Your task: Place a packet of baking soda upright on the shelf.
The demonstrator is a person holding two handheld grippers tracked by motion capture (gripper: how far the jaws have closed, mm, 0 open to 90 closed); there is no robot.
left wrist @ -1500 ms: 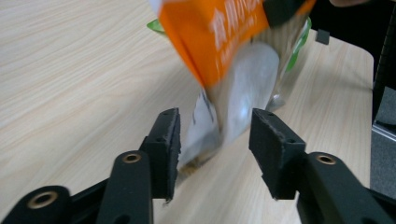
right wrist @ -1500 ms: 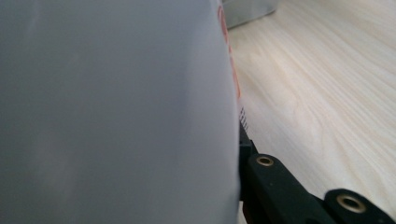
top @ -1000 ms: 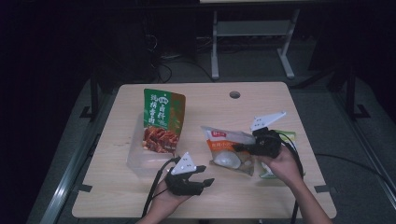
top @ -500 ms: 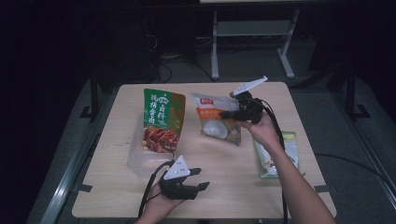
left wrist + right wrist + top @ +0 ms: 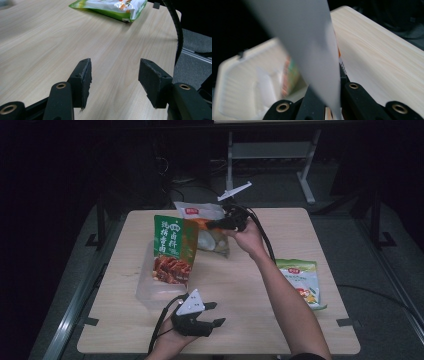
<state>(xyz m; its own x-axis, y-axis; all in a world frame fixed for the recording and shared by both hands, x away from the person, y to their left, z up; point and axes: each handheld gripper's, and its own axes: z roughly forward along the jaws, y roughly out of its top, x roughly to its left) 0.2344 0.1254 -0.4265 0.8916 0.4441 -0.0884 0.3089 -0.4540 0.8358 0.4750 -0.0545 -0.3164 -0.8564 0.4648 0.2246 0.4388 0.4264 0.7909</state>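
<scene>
clear snack bag (image 5: 207,227) hangs pinched in my right tongs (image 5: 216,224), over the box (image 5: 150,290); left tongs (image 5: 214,314) wait spread.

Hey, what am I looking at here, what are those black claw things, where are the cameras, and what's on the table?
A person holds a black two-jaw tool in each hand. One camera looks down from above; one rides on each tool. The right tool is shut on a clear plastic food bag with an orange label, held above the wooden table. The left tool rests open and holds nothing. A green sauce pouch stands in a clear plastic tub; a green and white snack bag lies flat at the right.
</scene>
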